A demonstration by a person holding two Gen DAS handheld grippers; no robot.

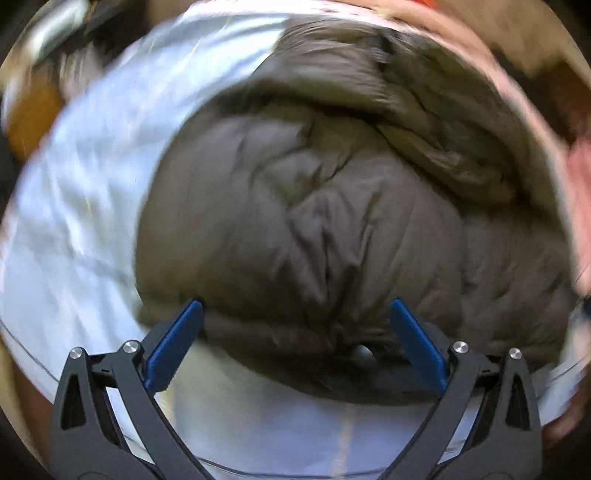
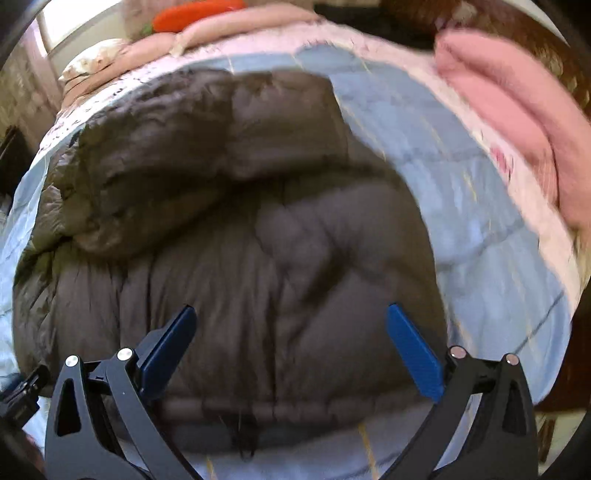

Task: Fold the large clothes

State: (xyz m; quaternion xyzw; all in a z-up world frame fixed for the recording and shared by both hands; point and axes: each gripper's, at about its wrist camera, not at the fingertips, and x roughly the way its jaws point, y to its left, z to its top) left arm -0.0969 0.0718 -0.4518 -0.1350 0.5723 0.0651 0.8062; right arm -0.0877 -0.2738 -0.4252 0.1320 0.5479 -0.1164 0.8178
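Pale blue bedding [image 2: 461,192] covers the bed, with a folded pink blanket [image 2: 517,122] at its far right edge and an orange cushion [image 2: 195,14] at the head. On the blue cover lies a brown puffer jacket [image 2: 240,229], bunched and partly folded, one quilted section doubled over its upper left. Both tools point down at it from the near side — the left gripper [image 1: 295,325] hangs over the jacket's near hem, jaws spread wide and holding nothing; the right gripper [image 2: 291,332] sits above the jacket's lower body, its blue pads [image 2: 413,354] likewise wide apart — both views blurred
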